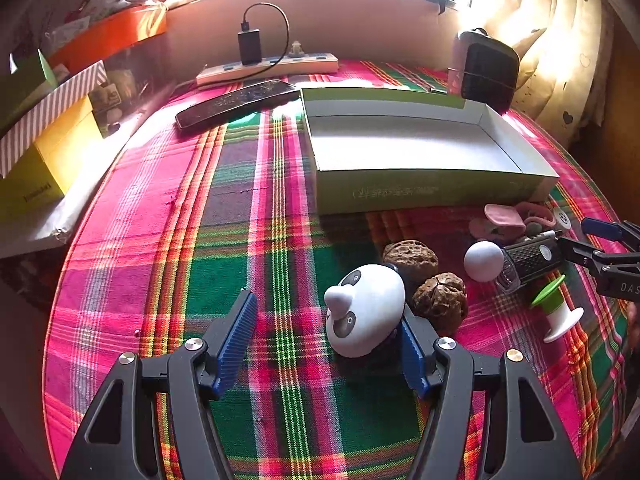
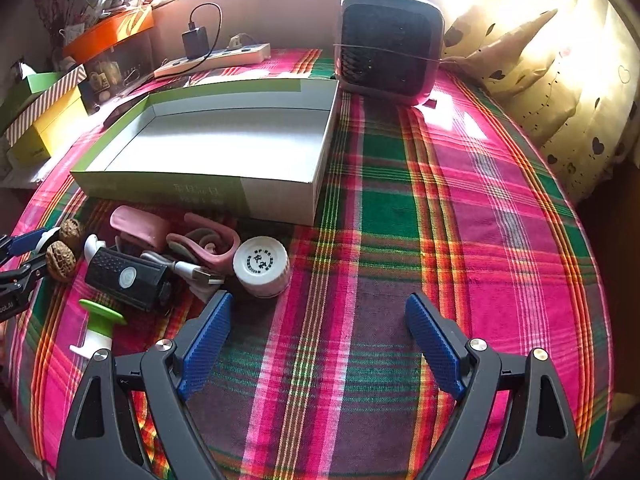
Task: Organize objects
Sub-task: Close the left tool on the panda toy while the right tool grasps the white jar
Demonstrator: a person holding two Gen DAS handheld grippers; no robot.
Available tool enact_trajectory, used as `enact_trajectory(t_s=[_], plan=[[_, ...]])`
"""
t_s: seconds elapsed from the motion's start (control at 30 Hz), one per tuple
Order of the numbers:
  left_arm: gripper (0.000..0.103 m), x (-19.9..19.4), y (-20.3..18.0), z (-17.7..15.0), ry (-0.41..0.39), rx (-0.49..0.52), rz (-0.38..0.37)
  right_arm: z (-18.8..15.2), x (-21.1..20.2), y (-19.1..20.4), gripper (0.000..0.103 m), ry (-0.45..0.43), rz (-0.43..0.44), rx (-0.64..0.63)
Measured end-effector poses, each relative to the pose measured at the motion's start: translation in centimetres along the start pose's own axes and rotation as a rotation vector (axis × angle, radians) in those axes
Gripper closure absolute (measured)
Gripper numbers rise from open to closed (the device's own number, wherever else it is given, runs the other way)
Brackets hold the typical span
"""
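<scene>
A white panda toy (image 1: pixel 364 312) lies on the plaid cloth between the fingers of my left gripper (image 1: pixel 326 316). The gripper is open; the toy rests against the right pad (image 1: pixel 414 354), with a wide gap to the left pad (image 1: pixel 238 336). Just beyond the toy sit two walnuts (image 1: pixel 424 276). A grey-lined green box (image 1: pixel 420 148) stands open further back. My right gripper (image 2: pixel 320 340) is open over bare cloth, with a white bottle cap (image 2: pixel 262 266) ahead on its left. It shows at the right edge of the left wrist view (image 1: pixel 588 244).
The pile also holds a black device (image 2: pixel 124 278), a green-and-white spool (image 2: pixel 100 324), pink pieces (image 2: pixel 140 228) and a USB cable (image 2: pixel 196 272). Behind the box are a small heater (image 2: pixel 390 44), a power strip (image 1: pixel 272 66) and a phone (image 1: pixel 236 102). Boxes (image 1: pixel 48 148) are stacked at left.
</scene>
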State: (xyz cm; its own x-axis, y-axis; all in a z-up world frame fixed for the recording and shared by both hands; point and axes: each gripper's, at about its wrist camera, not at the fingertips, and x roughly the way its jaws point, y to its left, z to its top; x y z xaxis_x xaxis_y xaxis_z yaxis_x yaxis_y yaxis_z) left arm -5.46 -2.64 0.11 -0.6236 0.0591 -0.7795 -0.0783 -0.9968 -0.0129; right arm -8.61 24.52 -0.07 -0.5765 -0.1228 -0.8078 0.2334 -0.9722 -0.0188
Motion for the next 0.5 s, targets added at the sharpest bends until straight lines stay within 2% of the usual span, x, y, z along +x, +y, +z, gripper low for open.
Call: enact_trajectory(t_s=[0.23, 0.3, 0.37, 0.5], plan=[[0.039, 0.6, 0.3, 0.7, -0.008, 0.001, 0.007, 0.8, 0.7, 0.4, 0.016, -0.008, 0.022, -0.02], [0.039, 0.7, 0.4, 0.9, -0.01, -0.003, 0.006, 0.9, 0.7, 0.4, 0.019, -0.012, 0.029, -0.026], [0.04, 0.8, 0.4, 1.1, -0.013, -0.007, -0.001, 0.9, 0.6, 0.5, 0.027, -0.018, 0.038, -0.037], [0.043, 0.9, 0.4, 1.3, -0.017, -0.012, -0.002, 1.0, 0.5, 0.7, 0.033, -0.025, 0.046, -0.049]])
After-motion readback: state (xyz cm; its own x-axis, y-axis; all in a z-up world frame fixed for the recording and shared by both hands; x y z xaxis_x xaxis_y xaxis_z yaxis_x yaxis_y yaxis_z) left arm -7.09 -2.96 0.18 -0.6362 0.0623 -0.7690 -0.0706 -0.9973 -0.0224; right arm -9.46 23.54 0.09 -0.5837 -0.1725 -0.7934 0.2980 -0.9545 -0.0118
